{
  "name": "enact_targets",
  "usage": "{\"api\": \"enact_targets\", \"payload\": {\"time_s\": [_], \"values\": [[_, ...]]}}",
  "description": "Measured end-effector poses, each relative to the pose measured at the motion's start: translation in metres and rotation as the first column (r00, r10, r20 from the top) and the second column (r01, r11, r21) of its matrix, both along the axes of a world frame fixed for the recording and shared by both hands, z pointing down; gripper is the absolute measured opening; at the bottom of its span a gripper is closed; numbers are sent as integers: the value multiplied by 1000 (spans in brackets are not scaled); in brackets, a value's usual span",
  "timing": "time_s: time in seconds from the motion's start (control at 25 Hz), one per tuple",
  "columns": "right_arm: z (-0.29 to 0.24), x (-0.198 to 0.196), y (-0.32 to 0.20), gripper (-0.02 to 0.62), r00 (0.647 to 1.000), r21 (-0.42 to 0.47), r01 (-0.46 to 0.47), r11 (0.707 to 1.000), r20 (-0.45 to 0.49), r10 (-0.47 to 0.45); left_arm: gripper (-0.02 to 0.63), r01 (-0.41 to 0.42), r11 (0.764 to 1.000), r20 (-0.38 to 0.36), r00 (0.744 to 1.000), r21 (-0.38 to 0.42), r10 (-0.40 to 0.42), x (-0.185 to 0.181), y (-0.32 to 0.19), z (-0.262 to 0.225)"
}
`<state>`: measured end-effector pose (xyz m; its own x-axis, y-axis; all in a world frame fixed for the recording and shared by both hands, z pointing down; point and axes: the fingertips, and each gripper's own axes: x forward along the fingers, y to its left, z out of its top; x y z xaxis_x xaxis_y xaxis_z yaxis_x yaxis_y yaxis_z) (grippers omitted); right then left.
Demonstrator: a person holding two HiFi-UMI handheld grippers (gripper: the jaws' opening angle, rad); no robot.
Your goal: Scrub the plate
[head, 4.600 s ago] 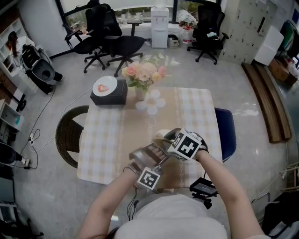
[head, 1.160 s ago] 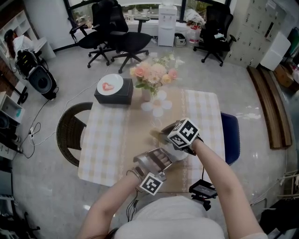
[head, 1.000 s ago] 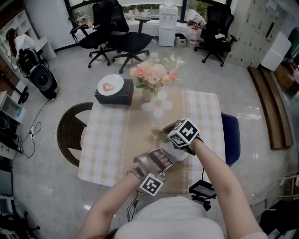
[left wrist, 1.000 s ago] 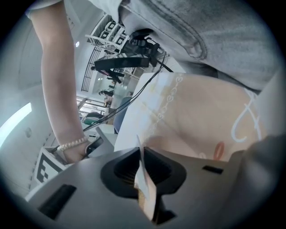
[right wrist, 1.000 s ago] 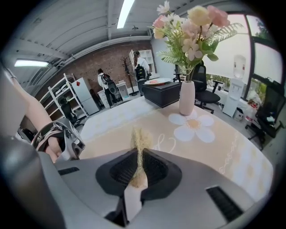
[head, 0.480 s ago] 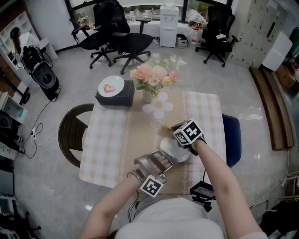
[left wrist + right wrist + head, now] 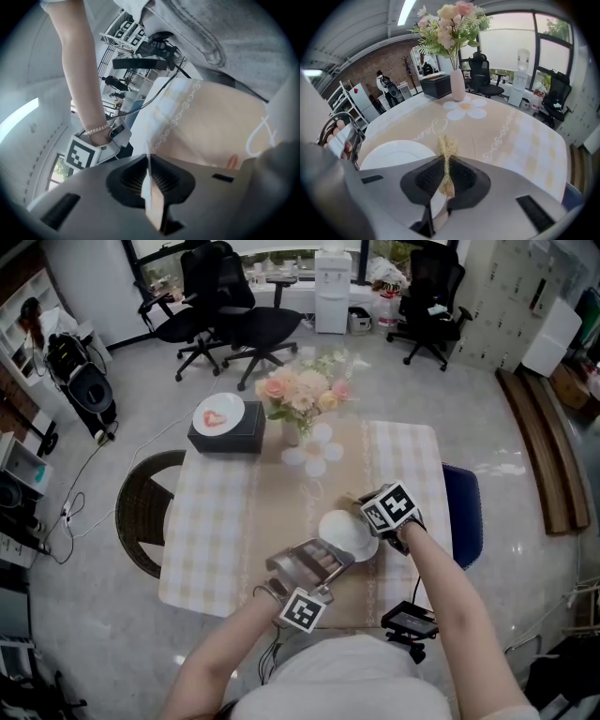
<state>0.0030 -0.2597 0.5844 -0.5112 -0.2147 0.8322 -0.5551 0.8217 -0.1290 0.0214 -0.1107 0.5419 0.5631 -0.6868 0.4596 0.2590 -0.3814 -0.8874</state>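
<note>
- Office floor with swivel chairs [image 7: 234, 315] lies beyond the bench [image 7: 211, 521], which wears a checked cloth with a beige runner down its middle.
- At the far end of the bench a vase of flowers [image 7: 298, 399] stands beside a black box [image 7: 223, 435], and a small dish with a red heart [image 7: 217, 414] sits on top of that box.
- The white plate [image 7: 343, 531] lies over the runner near my side of the bench, well apart from the vase.
- My left gripper [image 7: 150, 180] has its jaws pressed together on the plate's rim, which shows between them as a thin pale edge. From the head view it meets the plate at the near left edge.
- My right gripper [image 7: 446, 176] is clamped on a straw-coloured scrubber [image 7: 446, 149], whose frayed tuft sticks out past the jaw tips.
- That gripper sits at the plate's right edge. I cannot tell whether the tuft touches the plate.
- Whether the plate rests flat on the cloth or is tipped up is unclear.
</note>
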Motion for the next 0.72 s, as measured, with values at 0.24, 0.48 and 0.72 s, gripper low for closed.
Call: {"api": "enact_targets", "payload": {"time_s": [0.24,0.48,0.72], "values": [[0,21,8,38,999,-15,-3,1000,-49,2,23,23,999,9,1000,-25,-23,-3,-2,1],[1,37,19,38,994,-11,11,1000,-106,-12,23,40,994,13,999,-99,-39,-4,2,11],[-4,50,35,38,993,-19,-10,1000,-119,7,23,76,975,8,997,-211,-76,-4,9,19]]}}
